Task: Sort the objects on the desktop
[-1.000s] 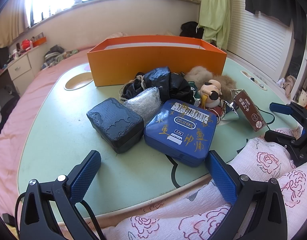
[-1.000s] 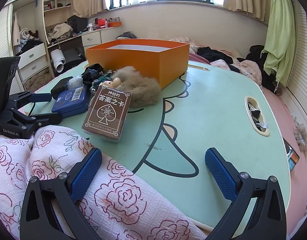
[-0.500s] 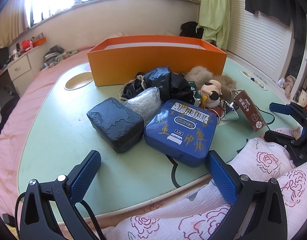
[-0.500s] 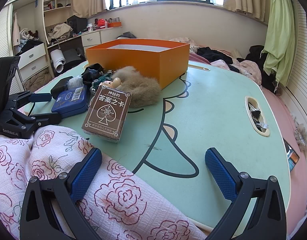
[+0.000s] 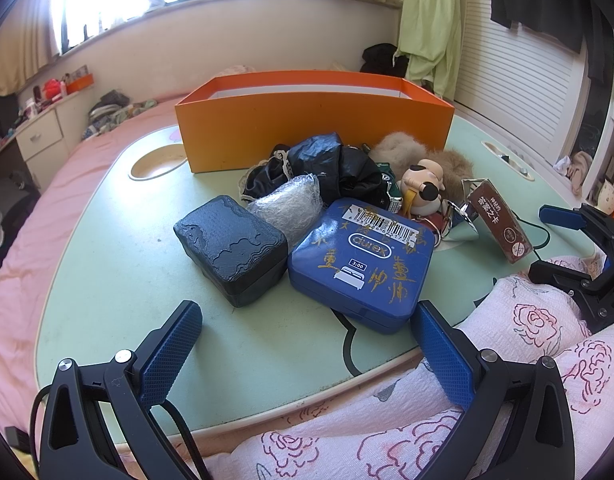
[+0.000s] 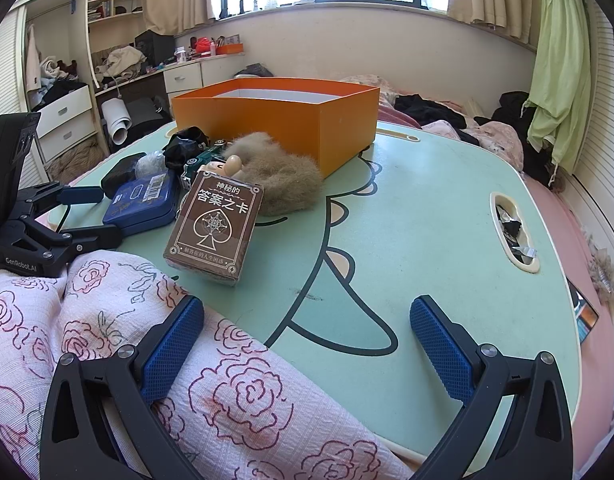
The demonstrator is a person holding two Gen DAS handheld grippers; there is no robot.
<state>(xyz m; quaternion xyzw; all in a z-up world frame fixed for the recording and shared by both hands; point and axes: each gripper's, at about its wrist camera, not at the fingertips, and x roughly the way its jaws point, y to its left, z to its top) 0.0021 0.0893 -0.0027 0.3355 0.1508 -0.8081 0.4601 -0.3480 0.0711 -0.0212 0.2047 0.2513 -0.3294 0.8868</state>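
An open orange box (image 5: 315, 128) stands at the back of the green table (image 5: 107, 264); it also shows in the right wrist view (image 6: 275, 120). In front lies a pile: a dark textured box (image 5: 231, 248), a blue tin (image 5: 363, 264), a clear plastic wad (image 5: 287, 206), a black bag (image 5: 331, 168), a doll (image 5: 423, 188), a brown fur piece (image 6: 283, 184) and a brown card box (image 6: 215, 228). My left gripper (image 5: 307, 344) is open and empty just short of the tin. My right gripper (image 6: 307, 340) is open and empty above the table's near edge.
Rose-patterned pink fabric (image 6: 107, 320) covers the near edge under both grippers. A round recess (image 5: 159, 164) sits left of the orange box, a slot recess (image 6: 513, 236) at the right. Pink bedding (image 5: 15, 264) surrounds the table.
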